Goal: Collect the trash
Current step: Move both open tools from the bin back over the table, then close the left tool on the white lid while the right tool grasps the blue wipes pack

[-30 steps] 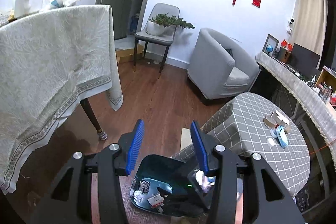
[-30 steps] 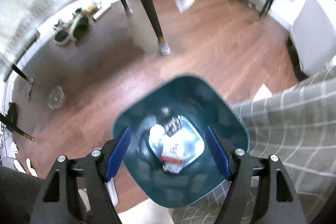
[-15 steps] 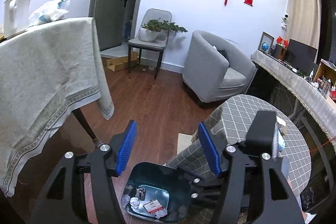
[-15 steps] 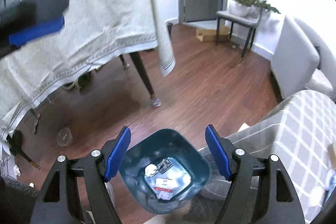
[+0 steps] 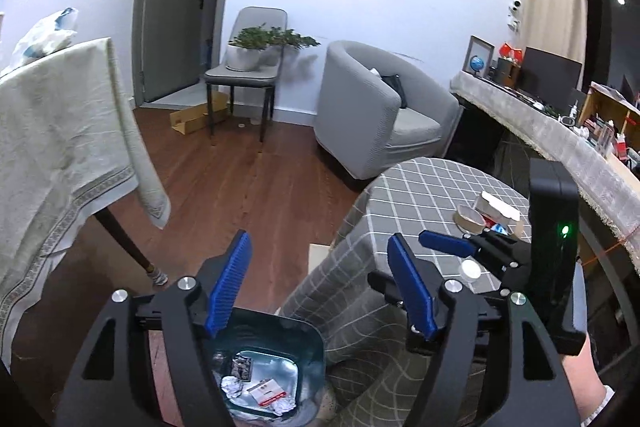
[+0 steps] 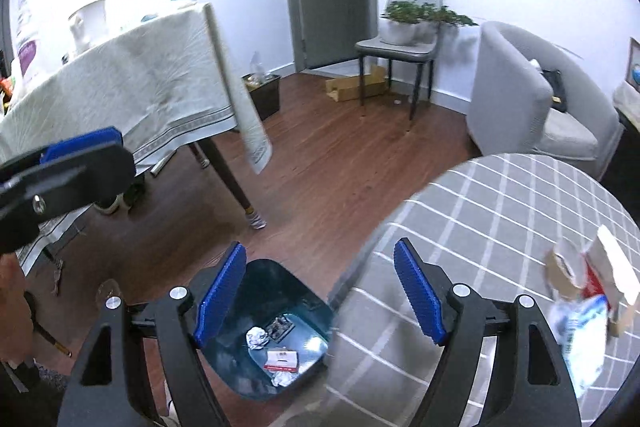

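A dark teal bin (image 5: pixel 308 347) stands on the wood floor beside the round checked-cloth table (image 5: pixel 420 195). It holds crumpled foil, a small card box and a wrapper. My left gripper (image 5: pixel 320 283) hangs above the bin's rim, its jaws opening with nothing between them. My right gripper (image 6: pixel 320 291) is open and empty, between the bin (image 6: pixel 260 275) and the table's edge (image 6: pixel 500 207). On the table lie cardboard scraps (image 6: pixel 568 267), a white-blue wrapper (image 6: pixel 580 331), a tape roll (image 5: pixel 468 217) and a small white lid (image 5: pixel 470 269).
A large table under a pale cloth (image 5: pixel 60 131) stands at the left, one leg (image 6: pixel 232 179) close to the bin. Behind are a grey armchair (image 5: pixel 380 107), a chair with a potted plant (image 5: pixel 248 67), a flat carton (image 5: pixel 196 115) and a cluttered counter (image 5: pixel 560 131).
Both grippers have pulled up and away from the bin toward the round table. The left jaws have spread wider. The right gripper's view lifted from straight down into the bin.
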Demonstrator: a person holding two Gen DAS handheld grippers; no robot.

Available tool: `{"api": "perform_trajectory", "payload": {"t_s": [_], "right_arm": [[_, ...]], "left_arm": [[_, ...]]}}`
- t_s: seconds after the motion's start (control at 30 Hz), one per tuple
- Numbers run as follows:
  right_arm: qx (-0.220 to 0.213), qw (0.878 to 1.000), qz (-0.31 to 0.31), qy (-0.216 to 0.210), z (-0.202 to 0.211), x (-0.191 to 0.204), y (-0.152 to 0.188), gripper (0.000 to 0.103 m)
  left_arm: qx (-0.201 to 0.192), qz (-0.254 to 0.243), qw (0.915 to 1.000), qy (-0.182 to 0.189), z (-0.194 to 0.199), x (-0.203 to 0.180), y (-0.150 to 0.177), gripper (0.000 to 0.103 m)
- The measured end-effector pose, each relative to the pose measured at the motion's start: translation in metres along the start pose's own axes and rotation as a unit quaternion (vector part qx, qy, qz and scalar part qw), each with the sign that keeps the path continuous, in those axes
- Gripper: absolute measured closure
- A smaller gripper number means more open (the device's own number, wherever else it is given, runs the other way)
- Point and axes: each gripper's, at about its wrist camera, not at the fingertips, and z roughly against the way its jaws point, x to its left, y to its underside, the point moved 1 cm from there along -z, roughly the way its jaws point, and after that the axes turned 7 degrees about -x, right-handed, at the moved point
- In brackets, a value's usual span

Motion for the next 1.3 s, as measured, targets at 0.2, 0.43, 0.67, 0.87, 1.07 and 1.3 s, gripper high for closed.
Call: {"api": "perform_trajectory", "payload": {"t_s": [0.2, 0.43, 0.67, 0.87, 1.07, 1.3], "right_arm": [[-0.007, 0.999, -0.021, 0.023, 0.02, -0.035, 0.006, 0.025], [-0.011, 0.998, -0.044, 0.043, 0.038, -0.07, 0.013, 0.024], [-0.007, 0.996, -0.056, 0.07, 0.053, -0.103, 0.026, 0.024], [0.003, 0.995, -0.06, 0.083, 0.064, -0.124, 0.036, 0.015], [0.009, 0.993, -0.072, 0.088, 0.076, -0.147, 0.045, 0.015], [0.013, 0.992, -0.092, 0.088, 0.084, -0.17, 0.055, 0.015]], "left_arm": [[0.009, -0.017, 0.9997, 0.012, -0.014, -0.026, 0.005, 0.026], [0.025, -0.035, 0.9987, 0.028, -0.033, -0.053, 0.017, 0.026], [0.04, -0.046, 0.9971, 0.045, -0.052, -0.077, 0.026, 0.026], [0.053, -0.065, 0.9945, 0.062, -0.067, -0.102, 0.039, 0.026], [0.067, -0.087, 0.991, 0.076, -0.082, -0.125, 0.052, 0.026], [0.086, -0.092, 0.9878, 0.092, -0.101, -0.147, 0.06, 0.03]]}}
